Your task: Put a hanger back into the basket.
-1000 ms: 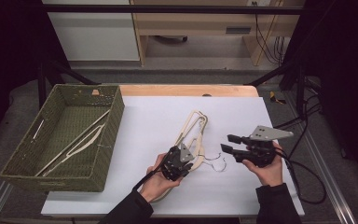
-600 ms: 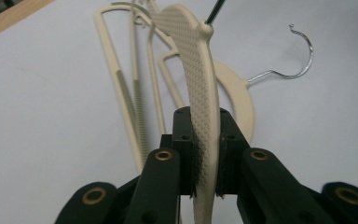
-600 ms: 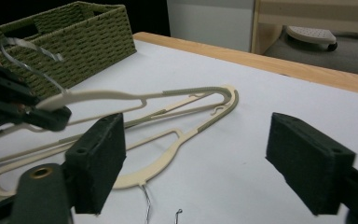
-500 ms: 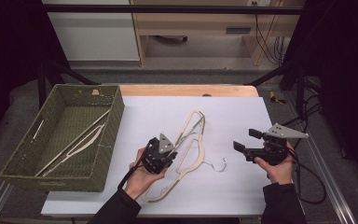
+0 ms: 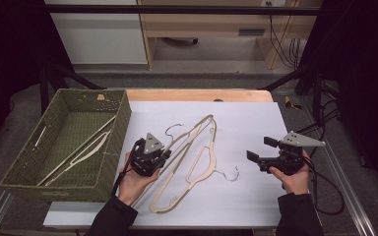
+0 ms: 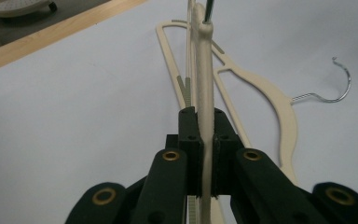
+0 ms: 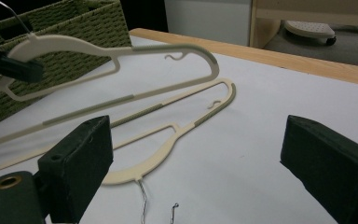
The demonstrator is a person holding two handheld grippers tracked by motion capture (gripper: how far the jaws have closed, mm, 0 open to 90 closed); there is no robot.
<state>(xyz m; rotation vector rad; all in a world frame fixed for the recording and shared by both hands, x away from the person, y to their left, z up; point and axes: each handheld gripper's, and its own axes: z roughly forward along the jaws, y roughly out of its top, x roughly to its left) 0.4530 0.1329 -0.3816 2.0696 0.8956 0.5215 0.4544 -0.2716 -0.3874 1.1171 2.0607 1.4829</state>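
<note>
Jaws of the left gripper (image 5: 163, 156) are clamped tight on a cream hanger (image 5: 189, 140), pads pinching its thin arm edge-on; in the left gripper view the arm (image 6: 205, 100) runs straight up between the black pads w/ its wire hook at the top. That hanger sits just right of the green woven basket (image 5: 109, 179), its gripped end raised off the bench, hook end pointing away from the person. Basket holds another cream hanger (image 5: 81, 150) lying diagonally inside.

Next right, a second hanger (image 5: 204, 169) lies flat on the white bench (image 5: 256, 123), partly under the held one, its wire hook (image 5: 230, 174) toward the right gripper.

Right gripper (image 5: 254, 150), well right of the basket, has jaws spread wide, just been opening, nothing between them. In the right gripper view the flat hanger (image 7: 168, 144) lies beyond and between the pads, not touched; the held hanger (image 7: 121, 56) hangs above it.
</note>
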